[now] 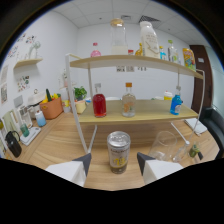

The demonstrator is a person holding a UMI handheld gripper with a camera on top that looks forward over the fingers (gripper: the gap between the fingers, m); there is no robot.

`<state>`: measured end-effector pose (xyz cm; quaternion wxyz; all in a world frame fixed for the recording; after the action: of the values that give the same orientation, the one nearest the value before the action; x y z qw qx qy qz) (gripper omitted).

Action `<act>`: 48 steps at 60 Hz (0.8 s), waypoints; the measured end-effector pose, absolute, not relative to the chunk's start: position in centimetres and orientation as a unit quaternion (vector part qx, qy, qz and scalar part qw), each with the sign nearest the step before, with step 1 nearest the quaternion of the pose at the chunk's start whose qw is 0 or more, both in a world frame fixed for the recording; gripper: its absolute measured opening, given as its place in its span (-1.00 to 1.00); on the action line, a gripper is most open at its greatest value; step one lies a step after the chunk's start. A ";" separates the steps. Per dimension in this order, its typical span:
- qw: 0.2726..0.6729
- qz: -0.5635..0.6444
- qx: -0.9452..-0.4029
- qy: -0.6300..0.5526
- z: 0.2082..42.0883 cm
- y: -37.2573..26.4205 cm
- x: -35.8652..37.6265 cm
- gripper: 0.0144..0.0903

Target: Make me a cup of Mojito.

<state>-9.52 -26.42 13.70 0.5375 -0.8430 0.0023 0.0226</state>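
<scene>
I see bright, even ceiling light, soft shadows, heavy fisheye bending at edges, black vignette, slight blur.

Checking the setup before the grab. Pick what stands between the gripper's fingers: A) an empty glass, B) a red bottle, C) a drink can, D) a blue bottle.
C: the drink can stands on the table between the open fingers of the gripper, with a gap at each side.

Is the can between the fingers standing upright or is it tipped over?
Upright. The can stands on the table with its top facing up, between the open fingers of the gripper, with a gap at each side.
</scene>
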 end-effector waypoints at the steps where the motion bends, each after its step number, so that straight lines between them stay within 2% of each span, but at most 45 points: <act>1: 0.537 0.019 -0.843 0.002 14.0 -26.9 -9.4 0.88; 21: 0.512 -0.037 -0.858 -0.001 15.3 -35.1 -3.7 0.88; 48: 0.482 -0.020 -0.876 0.023 15.6 -37.7 3.8 0.89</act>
<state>3.80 -37.66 15.55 0.4818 -0.8757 0.0234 -0.0200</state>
